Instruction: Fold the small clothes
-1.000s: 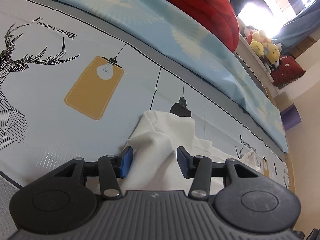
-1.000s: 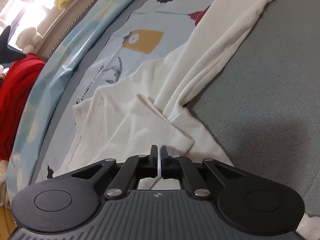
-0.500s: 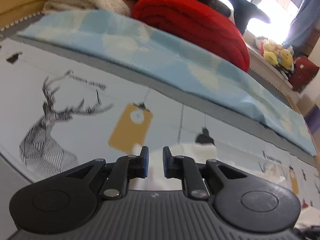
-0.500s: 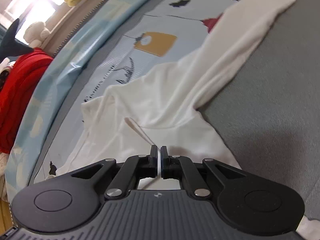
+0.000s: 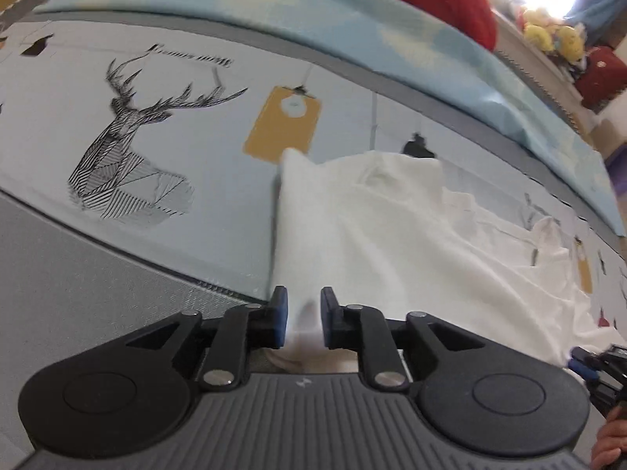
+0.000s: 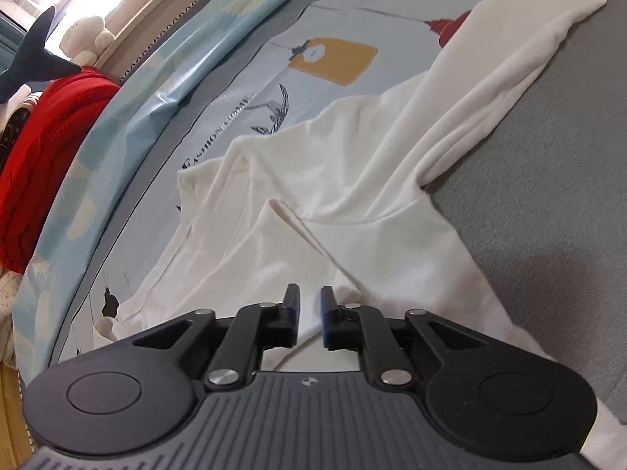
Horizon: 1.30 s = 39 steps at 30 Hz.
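White shirt (image 6: 352,180) lies spread on the bed (image 6: 548,235), partly over the printed sheet (image 5: 156,196), one long sleeve (image 6: 509,66) stretched away to the upper right. The left gripper (image 5: 303,313) tilts steeply down, its fingers (image 5: 279,315) a little apart with a raised fold of the shirt bunched between them; its jaws have just been opening slightly. The right gripper (image 6: 309,311) also points steeply down over the shirt's near edge, fingers (image 6: 292,311) parted, jaws just opening, cloth beneath them, not pinched.
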Tool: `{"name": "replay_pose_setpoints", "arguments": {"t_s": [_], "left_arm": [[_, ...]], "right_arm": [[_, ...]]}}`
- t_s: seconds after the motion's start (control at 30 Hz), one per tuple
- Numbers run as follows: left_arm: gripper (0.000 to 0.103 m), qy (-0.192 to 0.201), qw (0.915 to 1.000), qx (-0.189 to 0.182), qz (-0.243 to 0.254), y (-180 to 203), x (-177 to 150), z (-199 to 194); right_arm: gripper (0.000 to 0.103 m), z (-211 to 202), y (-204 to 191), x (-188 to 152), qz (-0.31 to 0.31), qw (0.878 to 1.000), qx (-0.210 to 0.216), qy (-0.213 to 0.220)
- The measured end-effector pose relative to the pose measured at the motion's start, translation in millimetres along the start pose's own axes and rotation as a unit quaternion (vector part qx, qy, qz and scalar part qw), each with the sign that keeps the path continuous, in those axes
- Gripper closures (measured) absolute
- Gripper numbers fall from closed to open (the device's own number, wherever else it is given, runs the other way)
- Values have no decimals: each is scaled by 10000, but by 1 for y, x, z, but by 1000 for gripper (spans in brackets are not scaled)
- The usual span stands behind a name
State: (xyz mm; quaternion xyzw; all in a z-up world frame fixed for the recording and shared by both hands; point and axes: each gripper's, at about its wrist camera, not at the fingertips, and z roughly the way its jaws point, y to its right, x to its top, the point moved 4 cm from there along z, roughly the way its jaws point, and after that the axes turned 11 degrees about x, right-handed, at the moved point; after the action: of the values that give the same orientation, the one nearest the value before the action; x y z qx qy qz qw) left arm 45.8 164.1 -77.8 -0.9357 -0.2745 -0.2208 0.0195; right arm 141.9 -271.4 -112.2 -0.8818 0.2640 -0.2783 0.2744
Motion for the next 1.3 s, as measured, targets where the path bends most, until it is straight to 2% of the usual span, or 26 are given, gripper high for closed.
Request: {"name": "replay_pose_setpoints", "arguments": {"t_s": [0.1, 0.17, 0.3, 0.4, 0.47, 0.53, 0.57, 0.6, 0.63, 0.7, 0.83, 0.9, 0.97, 1.03, 1.13, 1.2, 1.3], "left_arm": [[77, -276, 9994, -193, -5, 1, -7, 10], [79, -469, 9988, -45, 141, -2, -12, 23], [80, -415, 9990, -4, 152, -7, -9, 18], [77, -100, 9994, 4, 332, -2, -5, 2], [72, -59, 9989, -167, 440, 4, -5, -3], [69, -184, 9977, -359, 543, 9, -9, 2], [69, -299, 9972, -277, 631, 9, -12, 8], [70, -447, 9960, -40, 771, 8, -17, 17], [73, -501, 9947, 101, 897, 6, -22, 22], [73, -507, 9933, 105, 1030, 5, -23, 23], [73, -408, 9948, 129, 924, 3, -16, 13], [73, -300, 9954, 161, 892, 2, -13, 10], [73, -148, 9963, 100, 844, 3, -9, 5], [72, -76, 9969, -93, 771, 6, -7, -1], [70, -27, 9963, -287, 811, 13, -5, -4], [69, -40, 9953, -272, 924, 17, -7, -2], [69, -331, 9920, 89, 1215, 17, -16, 13]], "right_arm": [[89, 5, 2, -2, -26, 10000, -25, 18], [88, 9, 5, -4, 28, 10000, -92, -25], [88, 5, 6, -5, 188, 9993, -314, 59], [87, -10, -3, -3, 87, 9981, -474, 372], [78, -14, -7, -2, 7, 9979, -456, 471], [71, -13, -6, -3, -23, 9977, -512, 448], [70, -12, -4, -5, 19, 9976, -550, 409], [70, -10, 0, -6, 89, 9977, -571, 356], [70, -9, 3, -6, 152, 9976, -600, 318], [70, -7, 8, -6, 236, 9974, -607, 298], [70, -3, 8, -3, 170, 9980, -514, 341], [73, 0, 9, -2, 138, 9982, -473, 327], [101, -2, 10, 0, 118, 9983, -440, 376], [101, -9, 5, 4, 78, 9981, -227, 565], [101, -33, -16, 13, -344, 9925, 74, 1167], [101, -37, -26, 15, -755, 9885, -143, 1302], [99, -22, -7, 13, -685, 9905, -807, 874]]}}
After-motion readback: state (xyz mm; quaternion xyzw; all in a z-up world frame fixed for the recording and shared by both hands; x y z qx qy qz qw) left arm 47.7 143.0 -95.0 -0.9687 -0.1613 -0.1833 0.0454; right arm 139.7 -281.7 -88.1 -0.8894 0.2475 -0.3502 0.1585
